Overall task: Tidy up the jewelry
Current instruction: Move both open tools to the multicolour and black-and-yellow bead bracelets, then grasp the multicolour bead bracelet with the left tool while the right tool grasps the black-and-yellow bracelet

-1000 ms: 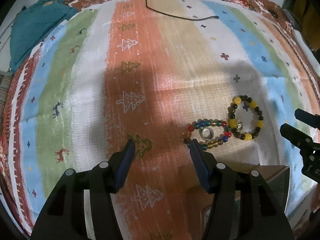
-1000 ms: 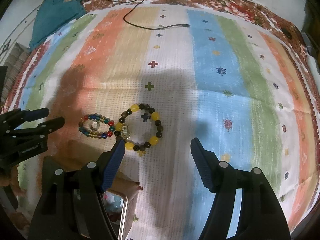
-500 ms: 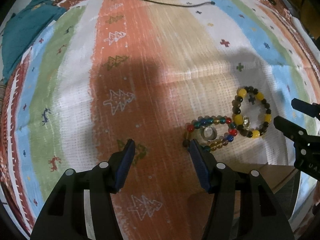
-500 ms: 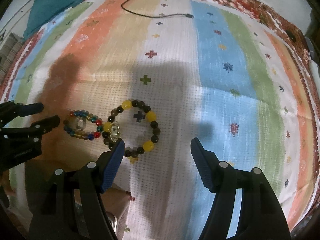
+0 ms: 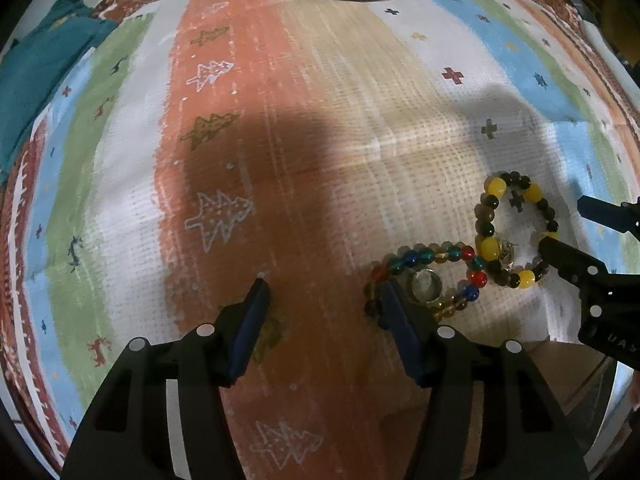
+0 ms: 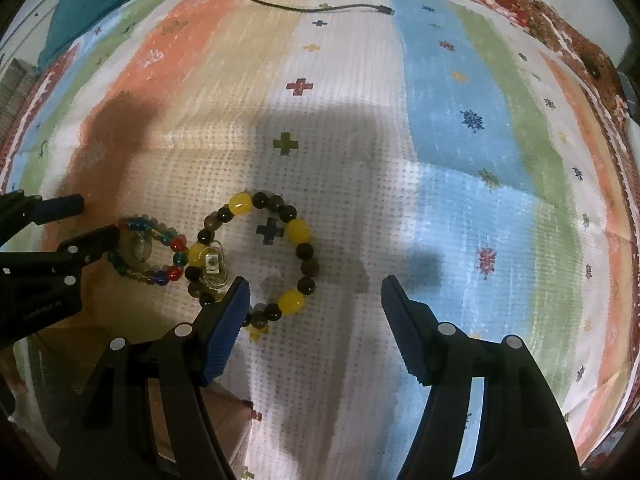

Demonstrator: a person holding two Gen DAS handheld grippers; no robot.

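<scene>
Two bead bracelets lie side by side on a striped cloth. The yellow-and-dark bracelet (image 6: 298,232) (image 5: 496,190) has a small ring (image 6: 212,264) on its left side. The multicoloured bracelet (image 6: 176,246) (image 5: 424,256) encloses a metal ring (image 5: 426,286). My left gripper (image 5: 324,292) is open, its right finger beside the multicoloured bracelet. My right gripper (image 6: 314,292) is open and empty; its left finger is at the yellow bracelet's near edge. Each gripper shows in the other's view, the left (image 6: 64,220) and the right (image 5: 568,232).
A brown box (image 6: 224,412) (image 5: 568,376) sits at the near edge between the grippers. A black cable (image 6: 312,6) lies at the far side of the cloth. A teal cloth (image 5: 36,68) lies at the far left.
Both grippers have come forward and lower toward the bracelets, which now look larger and nearer the fingers. Both stay open. The bracelets have not moved.
</scene>
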